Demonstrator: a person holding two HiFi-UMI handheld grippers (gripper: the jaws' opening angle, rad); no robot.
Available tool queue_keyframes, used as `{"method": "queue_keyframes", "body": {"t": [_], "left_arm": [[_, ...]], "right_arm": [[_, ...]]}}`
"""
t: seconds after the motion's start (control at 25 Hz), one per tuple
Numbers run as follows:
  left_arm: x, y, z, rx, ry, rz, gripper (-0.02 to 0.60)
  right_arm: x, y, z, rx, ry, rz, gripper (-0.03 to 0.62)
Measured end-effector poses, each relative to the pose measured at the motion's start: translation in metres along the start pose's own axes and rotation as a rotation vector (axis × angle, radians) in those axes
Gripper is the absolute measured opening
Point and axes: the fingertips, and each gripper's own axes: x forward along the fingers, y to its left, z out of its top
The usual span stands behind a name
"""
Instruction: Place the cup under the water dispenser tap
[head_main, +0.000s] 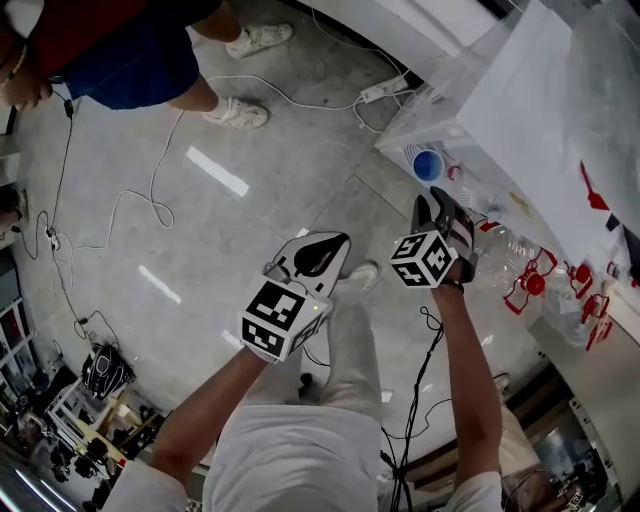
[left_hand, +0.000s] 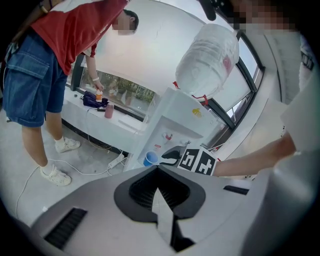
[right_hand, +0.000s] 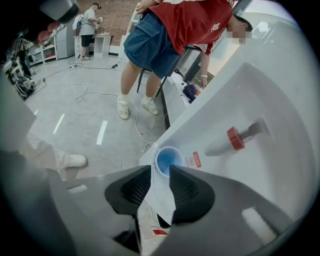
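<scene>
- Right gripper (right_hand: 160, 169): jaws spread wide and gripping nothing; the blue cup (right_hand: 169, 159) shows just past the tips, not touched by the pads.
- Blue cup stands upright on the white water dispenser's (right_hand: 260, 95) ledge, lower than the red tap (right_hand: 234, 138) and off to its side in the right gripper view.
- Left gripper (left_hand: 158, 170): jaws closed tip to tip, empty, held away from the dispenser.
- Large water bottle (left_hand: 207, 60) sits on top of the dispenser.
- A person in a red shirt (right_hand: 190, 20) stands nearby at a counter.
</scene>
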Motion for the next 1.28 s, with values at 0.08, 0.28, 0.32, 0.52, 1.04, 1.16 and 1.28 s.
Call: {"method": "queue_keyframes", "body": {"t": [0.08,0.28,0.32,0.52,1.04,1.16,1.28], "left_arm": [[-0.006,-0.001,0.003,0.01,-0.001,-0.004,0.002],[-0.024,-0.008,0.007,0.023,0.0,-0.018,0.002],[-0.027,-0.009,0.009,0.025,-0.001,-0.022,0.002],[-0.044,-0.024,0.024,0.04,-0.012,-0.048,0.002],[-0.082,-0.061,0.068,0.086,-0.054,-0.107,0.002],[-0.089,-0.069,0.076,0.096,-0.066,-0.124,0.002],[-0.097,-0.075,0.082,0.105,-0.073,-0.137,0.002]], "right_arm": [[-0.007,-0.003,0.004,0.013,-0.006,-0.014,0.124],[-0.034,-0.007,0.01,0.074,-0.017,-0.036,0.124],[-0.039,-0.01,0.012,0.088,-0.021,-0.04,0.124],[-0.07,-0.017,0.017,0.166,-0.043,-0.046,0.123],[-0.168,-0.045,0.039,0.353,-0.126,-0.123,0.069],[-0.194,-0.052,0.046,0.37,-0.15,-0.142,0.038],[-0.218,-0.054,0.05,0.417,-0.159,-0.145,0.011]]}}
